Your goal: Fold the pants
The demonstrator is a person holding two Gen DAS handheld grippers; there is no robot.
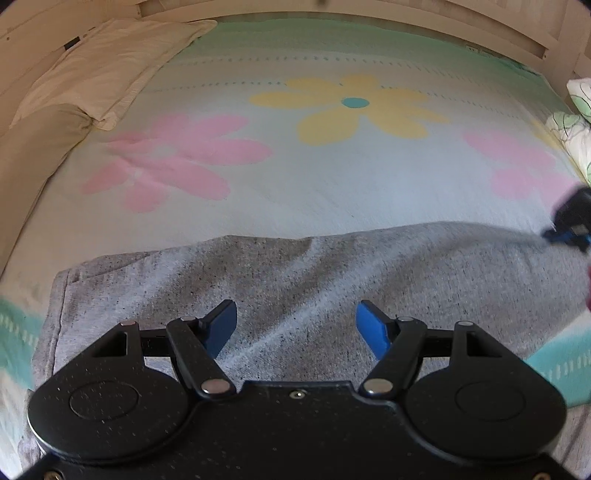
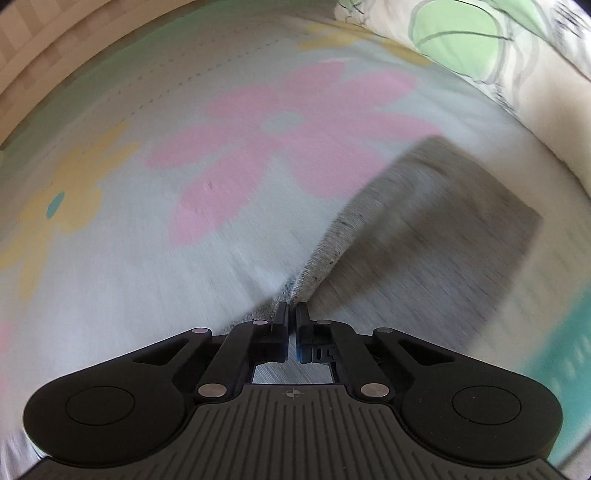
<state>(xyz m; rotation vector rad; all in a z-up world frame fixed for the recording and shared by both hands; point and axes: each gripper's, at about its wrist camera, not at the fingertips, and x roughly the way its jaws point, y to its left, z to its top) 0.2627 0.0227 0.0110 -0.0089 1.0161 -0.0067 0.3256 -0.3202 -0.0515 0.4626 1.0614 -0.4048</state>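
Observation:
Grey pants (image 1: 314, 273) lie across the near part of a flowered bedsheet (image 1: 295, 177). My left gripper (image 1: 296, 326) is open, just above the grey fabric, with nothing between its blue pads. My right gripper (image 2: 291, 314) is shut on an edge of the grey pants (image 2: 424, 221), and the cloth stretches away from it to the right, blurred by motion. The right gripper also shows at the right edge of the left wrist view (image 1: 570, 221), at the pants' far edge.
A cream pillow (image 1: 107, 70) and a tan pillow (image 1: 33, 147) lie at the left. A white and green patterned pillow (image 2: 498, 55) lies at the right. A wooden bed frame (image 1: 406, 14) runs along the far side.

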